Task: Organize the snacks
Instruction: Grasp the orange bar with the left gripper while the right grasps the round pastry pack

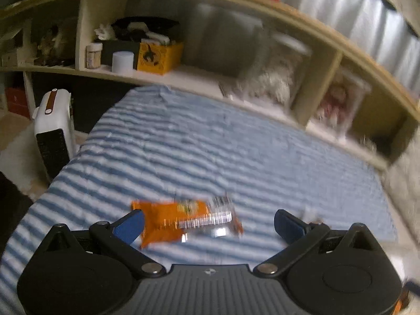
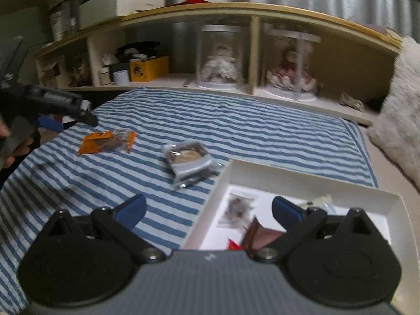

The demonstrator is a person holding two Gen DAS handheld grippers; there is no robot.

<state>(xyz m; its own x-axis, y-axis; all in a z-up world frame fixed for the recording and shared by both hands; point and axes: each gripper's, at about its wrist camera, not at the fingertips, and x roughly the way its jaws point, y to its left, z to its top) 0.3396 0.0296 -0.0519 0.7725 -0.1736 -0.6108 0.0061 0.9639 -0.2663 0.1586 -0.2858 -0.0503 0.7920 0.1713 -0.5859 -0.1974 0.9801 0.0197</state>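
Few snack pkts (image 2: 237, 210) (blurry) in box (image 2: 309, 174)

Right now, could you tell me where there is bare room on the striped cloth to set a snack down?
The far striped cloth is bare between the shelf and the packets. Crowded: the orange packet, the grey packet touching the white box, and the box's near half.

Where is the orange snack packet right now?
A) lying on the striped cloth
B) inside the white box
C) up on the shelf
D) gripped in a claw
A: the orange snack packet lies flat on the striped cloth, outside the white box, with the left claw open just before it.
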